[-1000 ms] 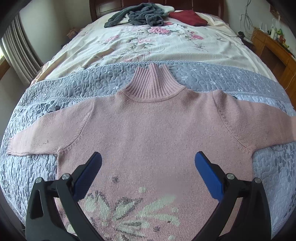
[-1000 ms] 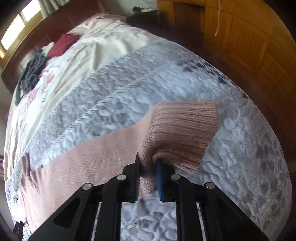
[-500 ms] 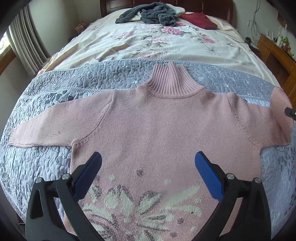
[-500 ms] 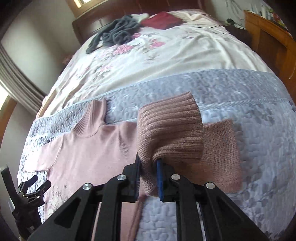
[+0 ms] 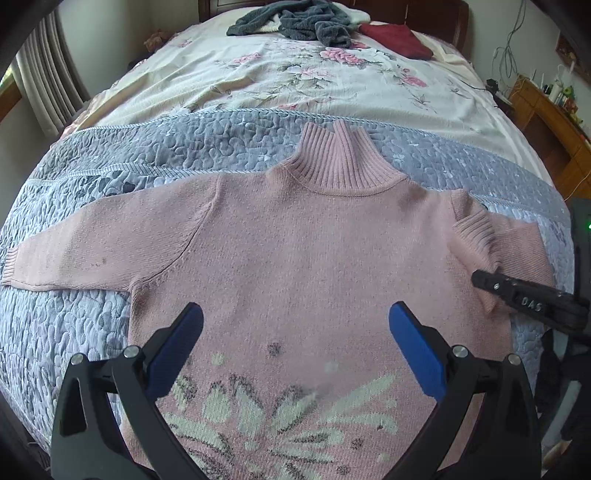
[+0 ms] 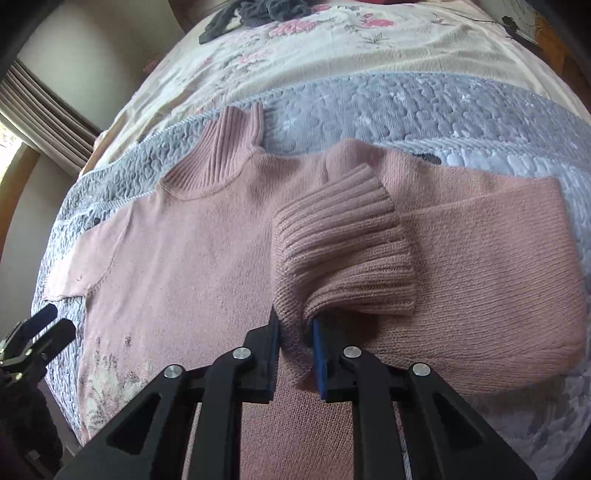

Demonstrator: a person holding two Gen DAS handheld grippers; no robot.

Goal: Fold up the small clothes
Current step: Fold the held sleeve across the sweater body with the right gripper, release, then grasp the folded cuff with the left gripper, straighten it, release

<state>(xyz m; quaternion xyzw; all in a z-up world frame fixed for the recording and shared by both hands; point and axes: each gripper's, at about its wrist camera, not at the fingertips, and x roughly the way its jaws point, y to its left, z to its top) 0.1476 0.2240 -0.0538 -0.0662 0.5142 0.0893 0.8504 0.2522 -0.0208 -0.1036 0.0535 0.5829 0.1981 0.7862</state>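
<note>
A pink knitted turtleneck sweater (image 5: 295, 251) lies face up on a grey quilted blanket (image 5: 155, 155), its collar pointing away from me and a pale flower pattern near the hem. My left gripper (image 5: 295, 325) hovers open over the lower chest, nothing between its blue pads. The left sleeve (image 5: 85, 251) lies stretched out flat. My right gripper (image 6: 297, 332) is shut on the ribbed cuff (image 6: 340, 251) of the right sleeve, which is doubled back over itself toward the shoulder. That gripper also shows at the right edge of the left wrist view as the right gripper (image 5: 480, 277).
Beyond the blanket lies a floral bedsheet (image 5: 314, 74) with a grey garment pile (image 5: 295, 22) and a dark red cloth (image 5: 395, 37) near the headboard. A wooden cabinet (image 5: 554, 122) stands right of the bed, curtains (image 5: 44, 81) on the left.
The right gripper carried the cuff inward across the sleeve, from the outer blanket to the shoulder area, folding the sleeve over. The left gripper stayed open and shifted slightly left over the sweater.
</note>
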